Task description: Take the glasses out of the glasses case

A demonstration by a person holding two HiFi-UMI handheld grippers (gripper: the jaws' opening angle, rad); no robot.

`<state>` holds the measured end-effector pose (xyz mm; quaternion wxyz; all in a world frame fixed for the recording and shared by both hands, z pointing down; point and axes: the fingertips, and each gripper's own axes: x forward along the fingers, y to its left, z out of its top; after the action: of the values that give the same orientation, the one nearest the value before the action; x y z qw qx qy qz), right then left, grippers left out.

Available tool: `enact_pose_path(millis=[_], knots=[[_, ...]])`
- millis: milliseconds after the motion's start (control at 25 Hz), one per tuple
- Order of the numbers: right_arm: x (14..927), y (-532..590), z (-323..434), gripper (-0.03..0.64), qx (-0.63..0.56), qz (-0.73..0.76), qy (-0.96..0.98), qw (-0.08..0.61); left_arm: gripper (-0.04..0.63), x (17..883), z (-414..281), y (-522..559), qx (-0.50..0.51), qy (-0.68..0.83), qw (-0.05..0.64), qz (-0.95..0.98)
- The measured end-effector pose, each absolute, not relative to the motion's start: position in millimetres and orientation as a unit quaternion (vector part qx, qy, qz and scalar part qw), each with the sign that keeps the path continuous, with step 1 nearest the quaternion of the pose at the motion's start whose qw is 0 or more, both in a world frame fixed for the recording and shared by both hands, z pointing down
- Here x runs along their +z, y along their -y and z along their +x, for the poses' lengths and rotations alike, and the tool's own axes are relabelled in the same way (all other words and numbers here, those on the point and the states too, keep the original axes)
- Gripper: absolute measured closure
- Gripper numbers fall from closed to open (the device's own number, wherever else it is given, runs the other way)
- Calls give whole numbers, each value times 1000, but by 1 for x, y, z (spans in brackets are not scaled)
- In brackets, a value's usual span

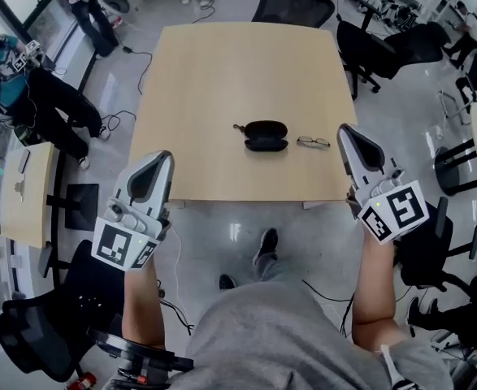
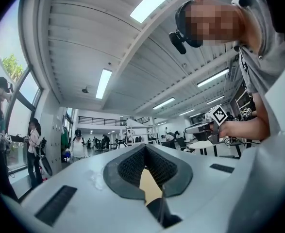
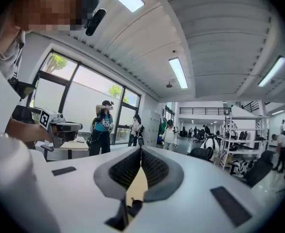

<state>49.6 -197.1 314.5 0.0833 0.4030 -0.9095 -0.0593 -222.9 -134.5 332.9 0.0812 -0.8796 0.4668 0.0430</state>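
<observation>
Both grippers: the left gripper (image 1: 160,158) and right gripper (image 1: 345,130) have their jaws pressed together on nothing and hover over the table's near edge.
Glasses (image 1: 313,142): they lie on the wooden table (image 1: 222,63), just right of the glasses case (image 1: 266,135) and apart from it, so they are out already.
Case lid: I cannot tell whether it is open.
Risk, right side: the glasses lie ahead of the right gripper, and a low sweep could knock them toward the near edge.
Risk, re-grasp: thin frames could slip or bend under a pinch.
Risk, left side: a careless reach could push the glasses case into the glasses.
</observation>
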Motion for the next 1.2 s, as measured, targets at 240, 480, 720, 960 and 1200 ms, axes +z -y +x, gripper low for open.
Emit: enact_pose_path(millis=[240, 480, 720, 960, 1200], knots=[[295, 117, 9, 609, -77, 409, 907, 66, 591, 322, -272, 56, 55, -472, 100, -874], [269, 50, -23, 609, -97, 405, 908, 57, 591, 292, -309, -8, 78, -480, 117, -866], [251, 1, -17, 609, -113, 403, 907, 49, 591, 277, -295, -49, 77, -466, 134, -871], [242, -37, 3, 609, -123, 386, 913, 45, 591, 280, -266, -76, 66, -470, 134, -870], [241, -81, 43, 609, -145, 367, 918, 28, 591, 284, -206, -104, 61, -463, 129, -875]])
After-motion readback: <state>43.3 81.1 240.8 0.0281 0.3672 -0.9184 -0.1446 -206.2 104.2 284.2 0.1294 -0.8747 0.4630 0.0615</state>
